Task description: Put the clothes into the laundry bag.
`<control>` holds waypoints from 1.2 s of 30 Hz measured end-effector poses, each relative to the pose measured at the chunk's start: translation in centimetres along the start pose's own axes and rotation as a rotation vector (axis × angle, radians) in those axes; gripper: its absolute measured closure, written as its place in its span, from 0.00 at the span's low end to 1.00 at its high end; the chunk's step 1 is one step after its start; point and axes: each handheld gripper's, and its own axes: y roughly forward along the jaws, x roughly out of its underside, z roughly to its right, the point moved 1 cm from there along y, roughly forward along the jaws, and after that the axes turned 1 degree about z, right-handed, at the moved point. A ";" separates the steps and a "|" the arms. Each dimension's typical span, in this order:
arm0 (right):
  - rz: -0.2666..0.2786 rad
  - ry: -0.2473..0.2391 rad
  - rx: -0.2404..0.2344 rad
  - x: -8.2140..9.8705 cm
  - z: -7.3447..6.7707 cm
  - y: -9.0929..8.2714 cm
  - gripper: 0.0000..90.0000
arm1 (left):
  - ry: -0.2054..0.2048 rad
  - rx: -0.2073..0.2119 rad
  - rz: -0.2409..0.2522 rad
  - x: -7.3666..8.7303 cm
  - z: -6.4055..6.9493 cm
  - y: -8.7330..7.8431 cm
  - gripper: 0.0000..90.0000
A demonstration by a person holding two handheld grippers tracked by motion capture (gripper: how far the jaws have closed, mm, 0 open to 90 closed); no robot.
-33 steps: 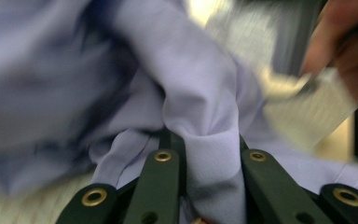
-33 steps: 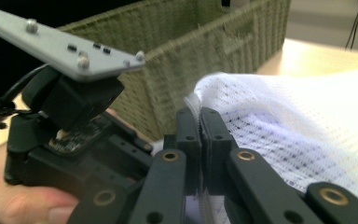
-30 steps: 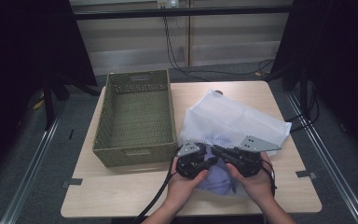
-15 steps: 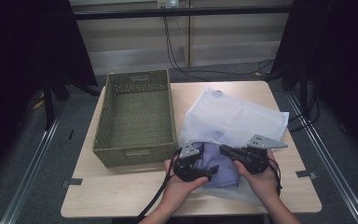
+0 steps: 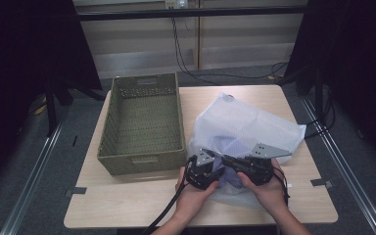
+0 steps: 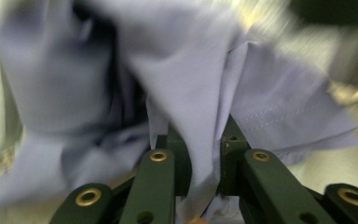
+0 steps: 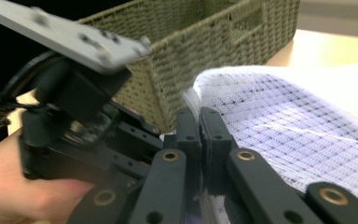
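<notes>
so left to right: empty olive woven basket (image 5: 142,125) waits; my left claw (image 5: 214,172) has just snapped closed again on the lilac cloth garment (image 6: 186,93) inside the white mesh bag (image 5: 247,125), regripped deeper; right claw (image 5: 229,162) pinches the bag's edge

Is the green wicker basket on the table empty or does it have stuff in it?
Empty: the high view shows the basket with only its bare woven floor inside.

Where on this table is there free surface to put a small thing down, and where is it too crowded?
Free patches on the table: the front strip below the woven basket, left of the person's left hand, and the far edge behind the white mesh bag. The basket interior is also empty. Crowded: the front right, where both grippers hold the bag and the purple cloth.
</notes>
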 end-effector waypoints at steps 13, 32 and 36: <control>0.020 -0.012 0.029 -0.1 0.2 -1.0 0.97 | -0.003 0.009 0.041 0.0 -0.9 1.1 0.51; 0.014 0.079 0.013 0.1 1.4 -0.6 0.97 | -0.052 -0.053 -0.129 0.9 -1.2 1.3 0.94; 0.032 0.073 -0.028 -0.3 1.1 -0.9 0.97 | -0.130 0.028 -0.011 -0.9 -1.2 2.1 0.99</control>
